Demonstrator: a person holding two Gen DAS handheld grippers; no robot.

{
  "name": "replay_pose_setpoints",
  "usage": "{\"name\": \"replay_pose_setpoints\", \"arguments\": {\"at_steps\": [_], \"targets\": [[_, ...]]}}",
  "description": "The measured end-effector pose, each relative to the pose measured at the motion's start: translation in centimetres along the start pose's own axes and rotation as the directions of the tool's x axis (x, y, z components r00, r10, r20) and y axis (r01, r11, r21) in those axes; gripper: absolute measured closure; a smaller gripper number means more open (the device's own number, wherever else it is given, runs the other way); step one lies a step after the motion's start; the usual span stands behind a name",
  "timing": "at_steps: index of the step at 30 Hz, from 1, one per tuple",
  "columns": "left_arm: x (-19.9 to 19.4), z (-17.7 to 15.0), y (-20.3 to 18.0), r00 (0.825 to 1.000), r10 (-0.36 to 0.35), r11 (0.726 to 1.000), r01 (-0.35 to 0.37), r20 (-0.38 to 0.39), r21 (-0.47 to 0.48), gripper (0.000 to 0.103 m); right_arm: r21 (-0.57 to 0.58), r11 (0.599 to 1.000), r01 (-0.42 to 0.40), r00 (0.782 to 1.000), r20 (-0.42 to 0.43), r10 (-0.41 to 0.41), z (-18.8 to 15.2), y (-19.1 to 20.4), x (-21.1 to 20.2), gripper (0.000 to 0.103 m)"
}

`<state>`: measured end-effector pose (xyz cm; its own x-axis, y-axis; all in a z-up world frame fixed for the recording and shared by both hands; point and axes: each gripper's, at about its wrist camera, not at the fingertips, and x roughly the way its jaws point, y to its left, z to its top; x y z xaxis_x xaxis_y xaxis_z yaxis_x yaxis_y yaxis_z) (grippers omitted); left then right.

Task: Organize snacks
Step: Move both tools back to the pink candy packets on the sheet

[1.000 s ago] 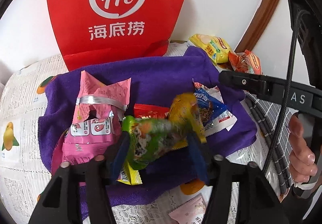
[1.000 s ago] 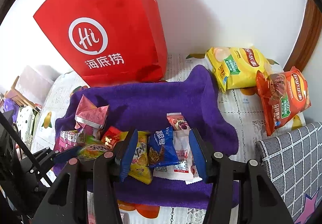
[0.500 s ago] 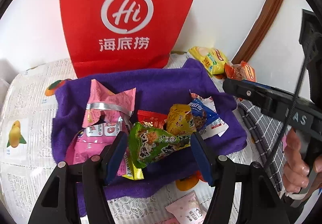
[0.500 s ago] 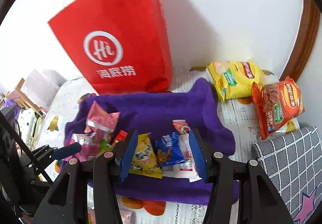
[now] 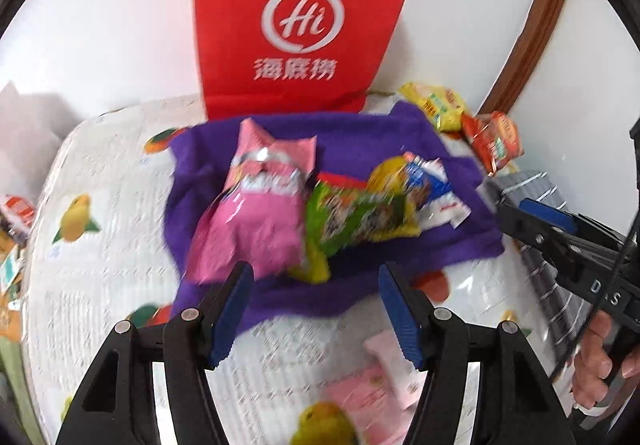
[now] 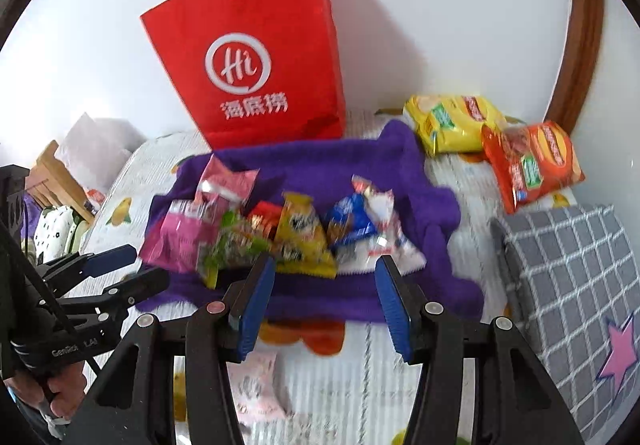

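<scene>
snack packets [image 6: 296,233] on towel [image 6: 432,229]; bag [image 6: 256,69] behind, chips [image 6: 452,121] right.

It looked like a home bedroom: a fruit-print bedspread [image 6: 360,373], checked pillow [image 6: 568,277] and wooden doorframe [image 6: 584,25] showed.

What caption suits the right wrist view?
Open right gripper above snack packets heaped on a purple towel, red paper bag behind.

A plain white wall [image 6: 440,5] in daylight, curved brown wooden trim [image 6: 586,37] at right, and a fruit-printed white covering [image 5: 112,229] below.
</scene>
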<state>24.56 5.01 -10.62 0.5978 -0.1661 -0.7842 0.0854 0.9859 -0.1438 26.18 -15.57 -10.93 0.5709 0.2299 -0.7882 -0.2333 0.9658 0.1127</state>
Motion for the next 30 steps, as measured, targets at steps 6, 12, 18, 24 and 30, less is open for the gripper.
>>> {"name": "replay_pose_setpoints", "arguments": {"at_steps": [6, 12, 18, 24, 30], "targets": [[-0.7, -3.4, 1.0, 0.999, 0.022, 1.000, -0.022, -0.029, -0.015, 0.040, -0.042, 0.998, -0.044, 0.997, -0.068, 0.041, -4.6, 2.1, 1.5, 0.051], [-1.3, -5.9, 1.8, 0.999, 0.026, 0.999, -0.027, -0.037, -0.025, 0.040, -0.064, 0.996, -0.056, 0.992, -0.119, 0.048, -8.1, 3.9, 3.3, 0.051], [-1.3, -7.9, 1.9, 0.998, 0.029, 0.999, -0.030, -0.053, -0.022, 0.040, -0.086, 0.995, -0.046, 0.990, -0.137, 0.034, -9.9, 5.0, 4.7, 0.051], [-1.8, -9.0, 2.5, 0.998, 0.025, 0.999, -0.027, -0.057, -0.040, 0.040, -0.100, 0.994, -0.048, 0.990, -0.134, 0.035, -10.9, 5.9, 5.8, 0.047], [-2.3, -9.7, 2.4, 0.998, 0.033, 0.998, -0.036, -0.060, -0.054, 0.040, -0.189, 0.982, 0.021, 0.994, -0.104, -0.041, -11.5, 6.6, 5.7, 0.064]]}}
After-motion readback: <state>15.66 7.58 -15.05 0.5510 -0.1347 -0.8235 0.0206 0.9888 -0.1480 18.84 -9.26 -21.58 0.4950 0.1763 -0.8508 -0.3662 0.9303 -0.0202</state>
